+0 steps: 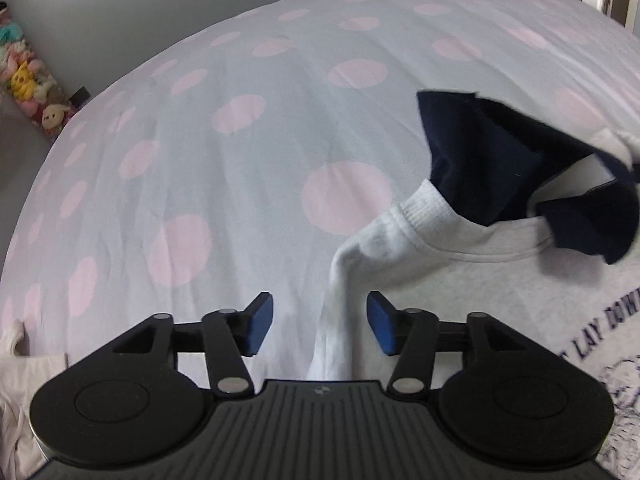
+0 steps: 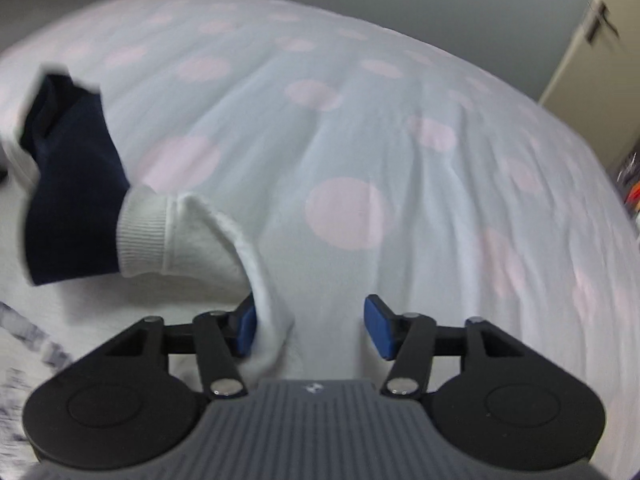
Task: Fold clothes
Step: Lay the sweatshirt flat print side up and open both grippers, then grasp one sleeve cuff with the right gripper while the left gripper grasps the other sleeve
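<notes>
A light grey sweatshirt (image 1: 460,280) with a dark navy collar (image 1: 480,160) and navy lettering lies on the bed. My left gripper (image 1: 320,328) is open, its jaws either side of the sweatshirt's left folded edge (image 1: 336,320). In the right wrist view the sweatshirt (image 2: 192,240) shows at the left, with its ribbed neck band and navy collar (image 2: 68,200). My right gripper (image 2: 312,328) is open, with the garment's right folded edge (image 2: 272,320) between the jaws, against the left pad.
The bed sheet (image 1: 240,160) is pale with pink dots and fills both views. Plush toys (image 1: 28,84) sit by the wall at the far left. A pale cloth (image 1: 16,380) lies at the lower left. A cupboard (image 2: 592,60) stands at the right.
</notes>
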A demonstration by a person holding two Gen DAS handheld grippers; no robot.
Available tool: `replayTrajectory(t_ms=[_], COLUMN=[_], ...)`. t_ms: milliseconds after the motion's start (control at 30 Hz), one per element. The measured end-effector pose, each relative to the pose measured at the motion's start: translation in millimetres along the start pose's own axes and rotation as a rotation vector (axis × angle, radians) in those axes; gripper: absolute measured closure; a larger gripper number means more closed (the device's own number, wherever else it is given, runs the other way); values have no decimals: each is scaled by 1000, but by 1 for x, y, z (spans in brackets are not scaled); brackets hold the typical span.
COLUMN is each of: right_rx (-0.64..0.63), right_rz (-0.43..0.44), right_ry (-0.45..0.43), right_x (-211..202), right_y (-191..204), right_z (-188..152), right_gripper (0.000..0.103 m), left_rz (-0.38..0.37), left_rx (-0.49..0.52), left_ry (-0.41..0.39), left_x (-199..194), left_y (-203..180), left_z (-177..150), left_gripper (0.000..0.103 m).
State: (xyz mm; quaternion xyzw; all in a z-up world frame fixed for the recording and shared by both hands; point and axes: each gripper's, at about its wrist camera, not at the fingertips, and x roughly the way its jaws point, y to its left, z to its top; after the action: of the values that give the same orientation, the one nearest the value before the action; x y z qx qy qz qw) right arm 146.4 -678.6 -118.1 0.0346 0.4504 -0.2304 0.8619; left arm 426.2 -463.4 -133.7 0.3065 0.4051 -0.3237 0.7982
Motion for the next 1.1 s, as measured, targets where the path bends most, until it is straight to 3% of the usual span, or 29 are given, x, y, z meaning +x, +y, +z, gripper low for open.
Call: replayTrajectory(t_ms=[267,467,600,700,867,933,1100], right_rx=[54,51,90,119,166,156,123], right_rz=[45,109,125,111,78,85,106], right_ry=[-15,-15,22,39,57,65,92], right_x=[-74,-157,-194,-222,-268,-280,-290], right_y=[-5,15,28,40,60,71,105], right_z=[-38,-128,-189,-224,-279,-293,-315], right_gripper=[44,44,44,44,42,37,37], left_rz=[-48,-61,-78,-114,-95,-106,-87], left_rx=[-38,-52,-147,-262,-353,-399,-442], left_ry=[-13,19,56,91,103,98,99], left_x=[-89,-151,-186,-204,-225,-234,-241], left_y=[17,25,35,43,38,35,20], left_z=[-50,-142,-212,-258,-314,-335,-367], left_gripper=[48,46,46,46,46,46,46])
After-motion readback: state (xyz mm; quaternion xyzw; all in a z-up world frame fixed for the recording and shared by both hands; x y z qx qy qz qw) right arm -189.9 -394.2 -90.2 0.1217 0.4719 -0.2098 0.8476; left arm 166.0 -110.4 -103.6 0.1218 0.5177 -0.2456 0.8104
